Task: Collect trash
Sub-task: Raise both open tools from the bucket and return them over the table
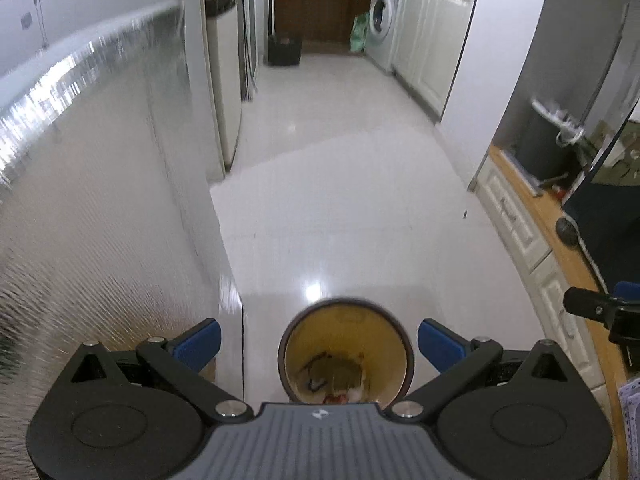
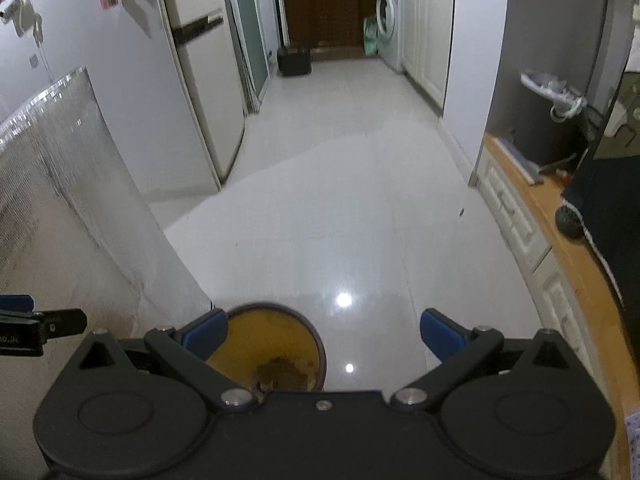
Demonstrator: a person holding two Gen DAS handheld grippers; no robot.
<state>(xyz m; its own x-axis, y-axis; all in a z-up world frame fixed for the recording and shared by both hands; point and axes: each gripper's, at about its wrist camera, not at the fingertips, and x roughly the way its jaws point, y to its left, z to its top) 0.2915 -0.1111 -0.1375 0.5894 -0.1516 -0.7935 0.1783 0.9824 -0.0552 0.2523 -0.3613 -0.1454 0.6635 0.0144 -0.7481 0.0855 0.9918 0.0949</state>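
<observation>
A round trash bin [image 1: 347,354] with a dark rim and yellow inside stands on the white floor, directly below me. Scraps of trash [image 1: 340,376] lie at its bottom. My left gripper [image 1: 319,343] hangs above the bin, open, with nothing between its blue pads [image 1: 199,343]. In the right wrist view the same bin [image 2: 272,350] lies under the left finger of my right gripper [image 2: 322,335], which is open and empty too. The right gripper's tip [image 1: 592,306] shows at the left view's right edge.
A ribbed metallic panel [image 1: 100,208] runs along the left. A fridge [image 2: 200,80] stands beyond it. On the right, a wooden counter [image 2: 576,248] carries a dark lined bin [image 2: 548,120] and a dark box. The white floor [image 2: 340,160] leads to a washing machine [image 2: 388,16] and a black crate [image 2: 295,60].
</observation>
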